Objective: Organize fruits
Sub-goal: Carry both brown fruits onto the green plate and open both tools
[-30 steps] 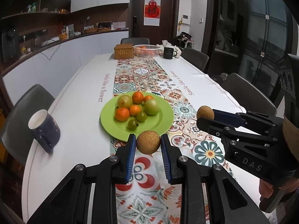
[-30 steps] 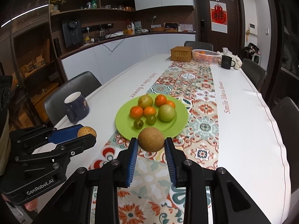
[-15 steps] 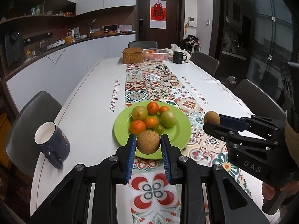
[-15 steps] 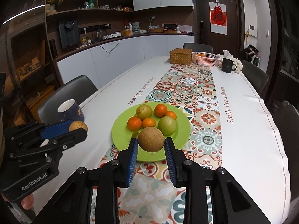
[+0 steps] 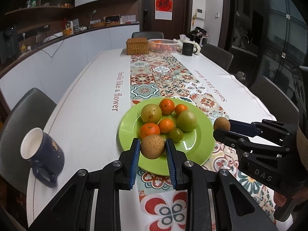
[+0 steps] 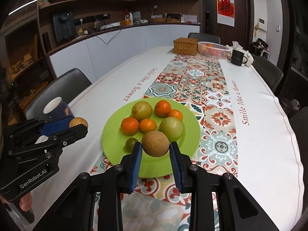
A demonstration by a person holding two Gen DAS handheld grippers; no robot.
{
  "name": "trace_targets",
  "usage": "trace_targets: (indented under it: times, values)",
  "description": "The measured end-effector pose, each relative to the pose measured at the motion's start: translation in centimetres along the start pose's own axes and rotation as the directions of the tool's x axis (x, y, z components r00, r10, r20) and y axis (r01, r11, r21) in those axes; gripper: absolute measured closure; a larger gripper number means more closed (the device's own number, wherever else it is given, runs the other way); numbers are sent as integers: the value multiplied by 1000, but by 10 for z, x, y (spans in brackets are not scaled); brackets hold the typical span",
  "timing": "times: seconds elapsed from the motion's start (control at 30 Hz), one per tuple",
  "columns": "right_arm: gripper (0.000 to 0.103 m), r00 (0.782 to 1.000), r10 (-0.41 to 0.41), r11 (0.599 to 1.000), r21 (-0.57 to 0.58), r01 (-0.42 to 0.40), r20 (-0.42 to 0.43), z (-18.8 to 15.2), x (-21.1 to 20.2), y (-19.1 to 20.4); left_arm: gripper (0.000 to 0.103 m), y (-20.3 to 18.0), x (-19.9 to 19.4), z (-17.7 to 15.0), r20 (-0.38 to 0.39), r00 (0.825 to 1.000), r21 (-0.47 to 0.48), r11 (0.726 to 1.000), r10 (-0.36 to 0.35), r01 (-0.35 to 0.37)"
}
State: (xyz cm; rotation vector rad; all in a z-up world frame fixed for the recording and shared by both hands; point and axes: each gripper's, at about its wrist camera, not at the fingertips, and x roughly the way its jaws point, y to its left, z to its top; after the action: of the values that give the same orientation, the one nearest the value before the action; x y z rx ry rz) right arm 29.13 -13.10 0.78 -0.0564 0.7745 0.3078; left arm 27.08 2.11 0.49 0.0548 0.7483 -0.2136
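Note:
A green plate on the patterned table runner holds several oranges and green fruits. My left gripper is shut on a brown pear and holds it over the plate's near left rim; it shows at the left of the right wrist view. My right gripper is shut on a second brown pear, held over the plate's near rim; it shows at the right of the left wrist view.
A dark blue mug stands left of the plate near the table edge. At the far end stand a wicker box, a white fruit basket and a black mug. Grey chairs surround the table.
Both grippers have moved forward with their pears, from short of the plate to over its near rim. The plate looms larger in both views.

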Motion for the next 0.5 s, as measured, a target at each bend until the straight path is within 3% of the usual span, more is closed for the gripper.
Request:
trace_targets:
  times: [0.5]
  values:
    - [72, 995, -12, 1000, 6, 13, -96, 0, 53, -6, 75, 10, 61, -1, -122, 992, 7, 1000, -18, 19]
